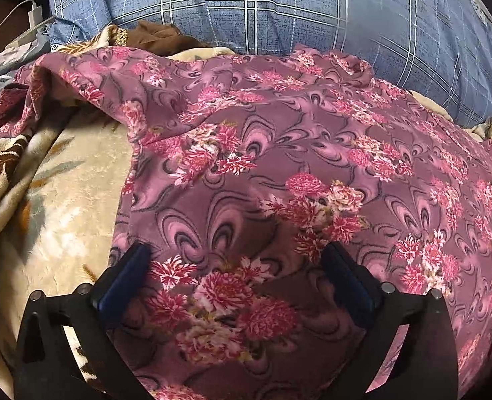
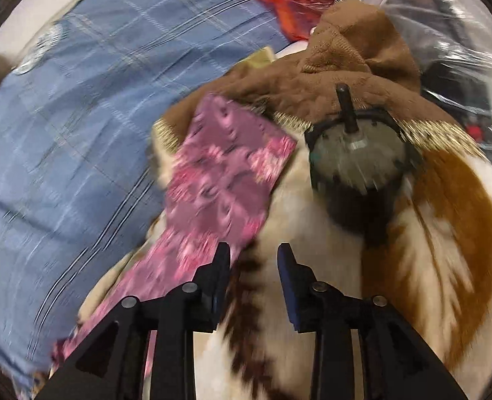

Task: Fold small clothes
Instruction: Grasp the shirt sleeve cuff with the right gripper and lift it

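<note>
The purple floral garment (image 1: 279, 153) lay spread over the cream leaf-patterned blanket (image 1: 62, 220), its far edge against the blue plaid pillow (image 1: 279, 10) and its near hem cut off under the left claw (image 1: 236, 260), which stood released, wide apart above the cloth and pinching nothing. The right claw (image 2: 253, 260) was partly parted and empty over the blanket, just right of the garment's sleeve. That view was smeared, so the dark cylindrical object (image 2: 359, 173) beyond the garment stayed hard to identify.
</note>
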Demonstrator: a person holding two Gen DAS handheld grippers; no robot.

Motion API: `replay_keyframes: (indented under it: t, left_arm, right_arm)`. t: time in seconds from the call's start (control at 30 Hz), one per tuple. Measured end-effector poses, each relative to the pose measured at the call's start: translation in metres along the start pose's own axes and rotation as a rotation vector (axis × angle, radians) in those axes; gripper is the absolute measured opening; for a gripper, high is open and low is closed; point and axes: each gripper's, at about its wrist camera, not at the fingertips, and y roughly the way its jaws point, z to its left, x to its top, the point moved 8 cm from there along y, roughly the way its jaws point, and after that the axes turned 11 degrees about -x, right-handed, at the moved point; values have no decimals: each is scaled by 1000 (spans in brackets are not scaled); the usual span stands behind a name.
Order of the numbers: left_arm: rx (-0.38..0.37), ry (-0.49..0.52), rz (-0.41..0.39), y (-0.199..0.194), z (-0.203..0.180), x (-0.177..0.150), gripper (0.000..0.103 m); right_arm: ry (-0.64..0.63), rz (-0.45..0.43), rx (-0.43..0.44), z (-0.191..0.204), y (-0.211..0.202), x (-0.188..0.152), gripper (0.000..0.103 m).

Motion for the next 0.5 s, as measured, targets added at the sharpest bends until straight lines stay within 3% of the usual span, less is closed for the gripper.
replay_keyframes:
  t: [0.17,0.3,0.33,0.37,0.4,0.5]
  left_arm:
    - [-5,9,1,1,-1,1,103]
    - [-13,23,0,3,-1,3,103]
    - [-16,27,0,3,-1,3,103]
    - [-19,30,1,3,-1,3,103]
    - [-25,35,5,3,-1,4,103]
    - [-97,55,31,0,-10,11,103]
  right_arm:
    - [23,-48,-70,9,24,16,49]
    - [63,-57,-48,18,36,24,50]
    - [62,-58,-34,23,41,24,46]
    - [64,-57,-12,25,41,26,30]
    - [78,-46,21,25,41,25,21]
    - [132,-90,96,22,22,28,18]
